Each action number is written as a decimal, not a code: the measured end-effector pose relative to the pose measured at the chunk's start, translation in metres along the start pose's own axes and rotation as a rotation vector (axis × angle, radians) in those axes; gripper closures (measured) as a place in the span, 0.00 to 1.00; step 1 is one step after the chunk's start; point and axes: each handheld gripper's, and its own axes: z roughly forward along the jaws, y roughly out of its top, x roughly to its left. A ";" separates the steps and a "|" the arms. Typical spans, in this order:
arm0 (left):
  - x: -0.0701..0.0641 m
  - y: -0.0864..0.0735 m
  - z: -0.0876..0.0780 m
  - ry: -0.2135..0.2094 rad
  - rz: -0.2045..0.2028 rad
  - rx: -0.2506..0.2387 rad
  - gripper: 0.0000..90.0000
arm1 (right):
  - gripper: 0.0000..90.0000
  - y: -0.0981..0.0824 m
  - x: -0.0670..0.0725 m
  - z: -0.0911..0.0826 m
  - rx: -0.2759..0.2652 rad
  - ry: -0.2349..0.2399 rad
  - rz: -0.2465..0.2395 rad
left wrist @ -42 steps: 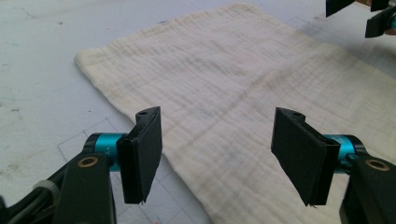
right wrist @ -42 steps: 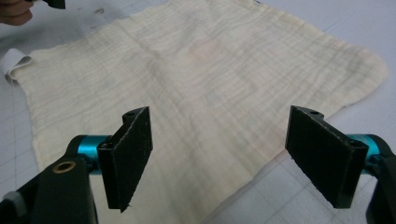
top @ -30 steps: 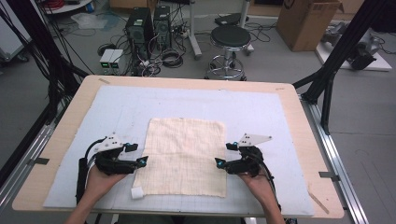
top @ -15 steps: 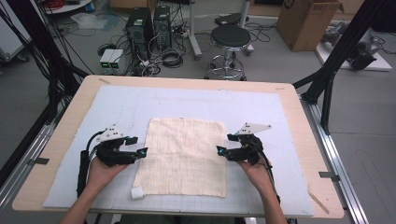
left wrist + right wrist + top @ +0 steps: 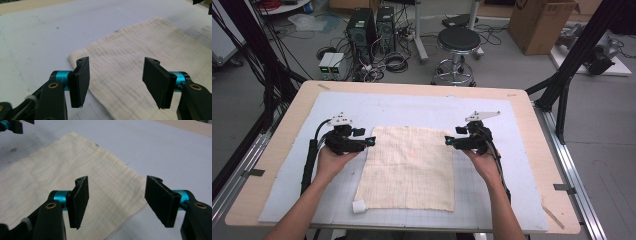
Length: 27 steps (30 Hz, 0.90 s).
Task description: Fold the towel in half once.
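From above, we cannot tell whether the left tool (image 5: 371, 141) or the right tool (image 5: 448, 141) touches the cloth (image 5: 409, 167); each hand's fingers sit hidden under its tool body. In the left gripper view, the cloth (image 5: 140, 65) runs off the bottom and right edges beyond the pads. In the right gripper view, the cloth (image 5: 50, 177) is cut at the left edge. The small white bit (image 5: 359, 206) near the cloth's near-left corner is too small to identify.

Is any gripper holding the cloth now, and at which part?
Nothing is held. The left gripper and right gripper have just been closing, over the cloth's far corners.
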 end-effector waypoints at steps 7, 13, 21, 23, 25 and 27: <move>0.017 0.008 0.014 0.118 -0.037 -0.045 0.54 | 0.56 0.016 -0.013 0.019 0.036 -0.032 0.017; 0.031 -0.001 0.031 0.153 -0.087 0.003 0.60 | 0.62 0.011 -0.023 0.032 0.046 -0.045 0.044; 0.028 0.003 0.058 0.161 -0.047 0.111 0.62 | 0.66 0.000 -0.034 0.050 0.091 -0.060 0.079; 0.032 0.000 0.063 0.158 -0.092 0.128 0.63 | 0.67 -0.003 -0.036 0.055 0.113 -0.068 0.099; 0.036 -0.004 0.067 0.163 -0.095 0.168 0.64 | 0.69 -0.006 -0.038 0.059 0.125 -0.072 0.116; 0.036 -0.005 0.067 0.167 -0.085 0.163 0.67 | 0.70 -0.008 -0.039 0.063 0.151 -0.081 0.107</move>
